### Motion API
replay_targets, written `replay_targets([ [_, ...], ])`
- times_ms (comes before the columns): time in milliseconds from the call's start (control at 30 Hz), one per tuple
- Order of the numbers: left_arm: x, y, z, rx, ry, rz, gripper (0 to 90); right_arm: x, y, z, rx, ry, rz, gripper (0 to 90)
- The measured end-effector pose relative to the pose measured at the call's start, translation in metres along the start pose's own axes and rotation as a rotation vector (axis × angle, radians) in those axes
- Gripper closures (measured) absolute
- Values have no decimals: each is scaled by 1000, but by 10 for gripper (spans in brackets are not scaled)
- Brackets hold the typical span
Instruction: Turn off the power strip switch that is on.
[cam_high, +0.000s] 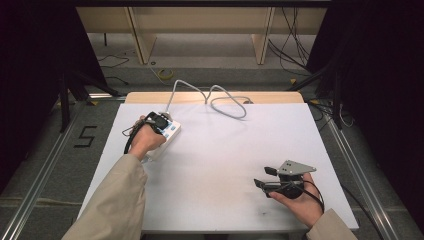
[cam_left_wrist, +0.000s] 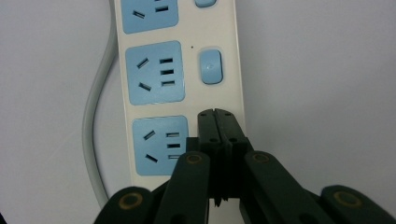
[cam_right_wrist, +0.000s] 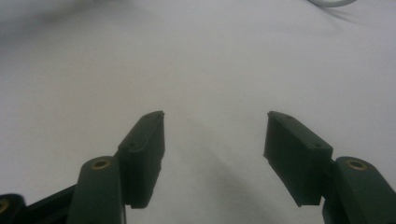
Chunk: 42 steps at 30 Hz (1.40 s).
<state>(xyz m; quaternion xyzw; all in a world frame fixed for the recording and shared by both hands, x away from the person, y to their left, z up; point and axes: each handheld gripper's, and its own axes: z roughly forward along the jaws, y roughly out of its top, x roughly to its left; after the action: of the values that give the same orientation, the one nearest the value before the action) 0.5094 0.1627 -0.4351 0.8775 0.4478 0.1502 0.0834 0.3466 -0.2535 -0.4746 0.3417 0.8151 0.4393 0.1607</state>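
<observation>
Left gripper (cam_left_wrist: 217, 114), fingers closed and empty, sits on the strip (cam_left_wrist: 182, 70) at the nearest switch; press straight down. Right gripper (cam_right_wrist: 215, 135) idles, wide open.

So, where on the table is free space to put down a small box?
The wide white middle of the table, between the power strip and the right gripper, is bare. It is crowded at the far left, where the left gripper, strip and grey cable lie.
</observation>
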Motion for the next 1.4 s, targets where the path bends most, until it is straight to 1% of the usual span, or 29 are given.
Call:
replay_targets([
  [100, 0, 0, 0, -3, -2, -6, 896, 0, 0, 0, -1, 0, 0, 389],
  [167, -1, 0, 0, 1, 5, 6, 896, 0, 0, 0, 0, 0, -1, 389],
  [233, -1, 0, 0, -1, 8, 3, 896, 0, 0, 0, 0, 0, -2, 389],
  [300, -1, 0, 0, 3, 6, 9, 896, 0, 0, 0, 1, -1, -2, 389],
  [367, 0, 0, 0, 1, 0, 0, 896, 0, 0, 0, 0, -1, -1, 389],
  [533, -2, 0, 0, 2, 10, 2, 896, 0, 0, 0, -1, -2, -2, 389],
  [633, -1, 0, 1, 0, 5, -7, 896, 0, 0, 0, 0, -2, -2, 389],
  [767, -1, 0, 0, 4, 5, -3, 896, 0, 0, 0, 0, -1, -3, 389],
  [967, -2, 0, 1, 1, 10, -9, 896, 0, 0, 0, 1, -1, -4, 389],
  [1100, 0, 0, 0, 1, 4, -9, 896, 0, 0, 0, 1, 0, -4, 389],
  [1233, -3, 0, 1, -1, 15, -9, 896, 0, 0, 0, 1, 1, -5, 389],
  [1333, -2, 0, 2, -2, 11, -17, 896, 0, 0, 0, 2, 1, -6, 389],
  [1400, -3, 0, 2, -3, 15, -17, 896, 0, 0, 0, 1, 1, -5, 389],
])
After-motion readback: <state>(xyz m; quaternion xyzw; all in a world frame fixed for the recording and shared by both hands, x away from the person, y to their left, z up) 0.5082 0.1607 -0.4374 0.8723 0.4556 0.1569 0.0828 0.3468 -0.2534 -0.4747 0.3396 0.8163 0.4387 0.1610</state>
